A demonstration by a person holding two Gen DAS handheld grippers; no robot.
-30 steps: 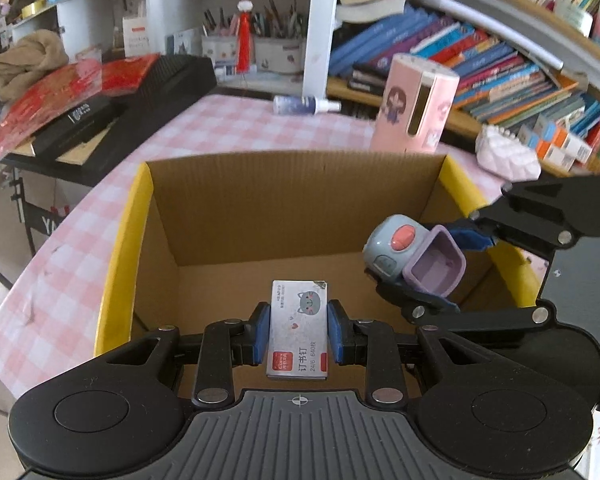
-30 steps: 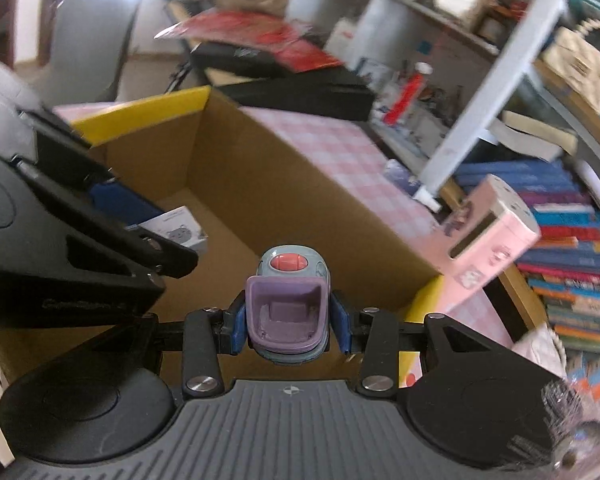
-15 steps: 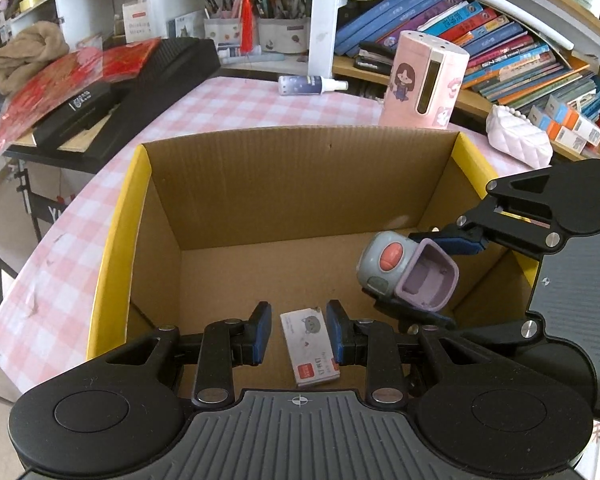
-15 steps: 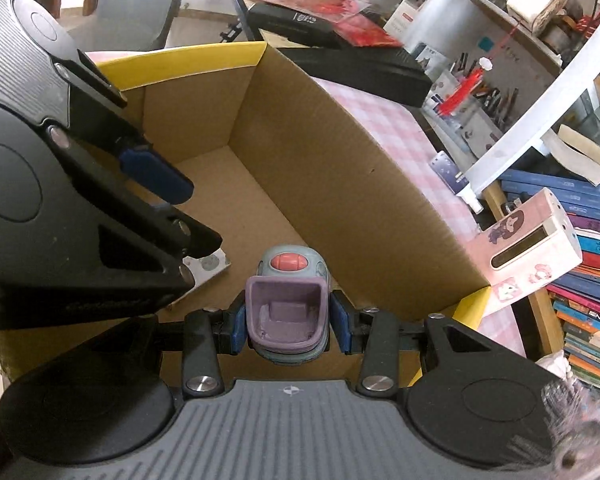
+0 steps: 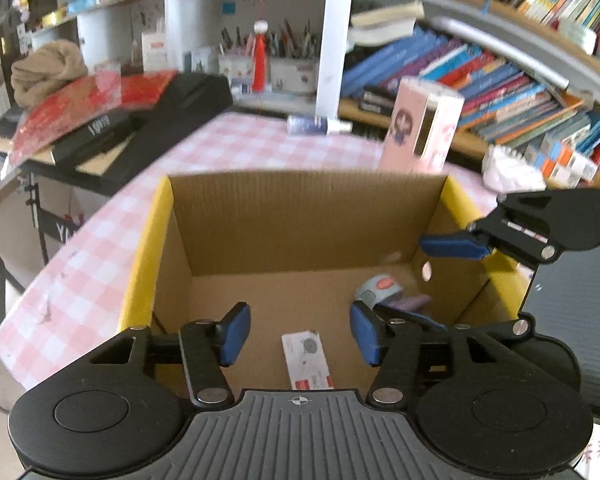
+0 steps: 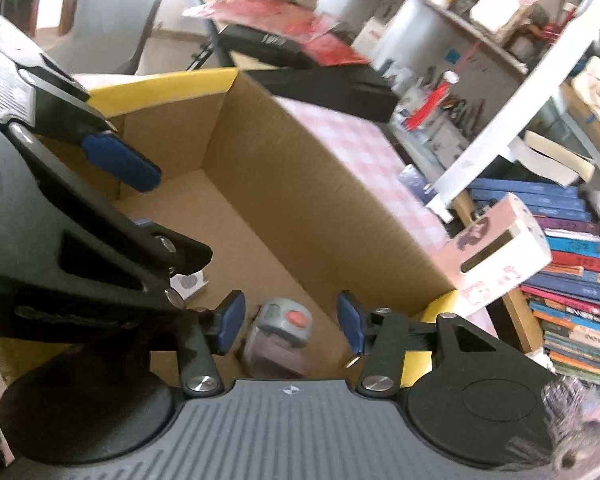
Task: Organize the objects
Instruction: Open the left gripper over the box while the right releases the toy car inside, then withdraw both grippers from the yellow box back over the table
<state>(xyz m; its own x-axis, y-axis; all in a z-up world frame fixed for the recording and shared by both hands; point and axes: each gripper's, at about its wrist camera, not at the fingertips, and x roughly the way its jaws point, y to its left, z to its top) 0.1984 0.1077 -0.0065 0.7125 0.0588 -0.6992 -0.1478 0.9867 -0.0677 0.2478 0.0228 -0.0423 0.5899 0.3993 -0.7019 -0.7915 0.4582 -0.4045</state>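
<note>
An open cardboard box with yellow rims (image 5: 156, 236) (image 6: 340, 216) stands on the pink checked table. A small white staples box (image 5: 307, 362) lies flat on the box floor, partly seen in the right wrist view (image 6: 188, 282). A grey and purple gadget with a red button (image 5: 380, 290) (image 6: 282, 332) lies on the floor at the right. My left gripper (image 5: 300, 334) is open and empty above the staples box. My right gripper (image 6: 290, 320) is open and empty above the gadget. It also shows in the left wrist view (image 5: 452, 248).
A pink carton (image 5: 420, 128) (image 6: 500, 252) stands behind the box. A small spray bottle (image 5: 316, 124) lies on the table. Black cases with red packets (image 5: 112, 128) sit at the left. Bookshelves (image 5: 500, 92) run behind.
Both grippers opened. The staples box dropped from my left gripper to the box floor. The gadget dropped from my right gripper to the floor. Both grippers rose.
</note>
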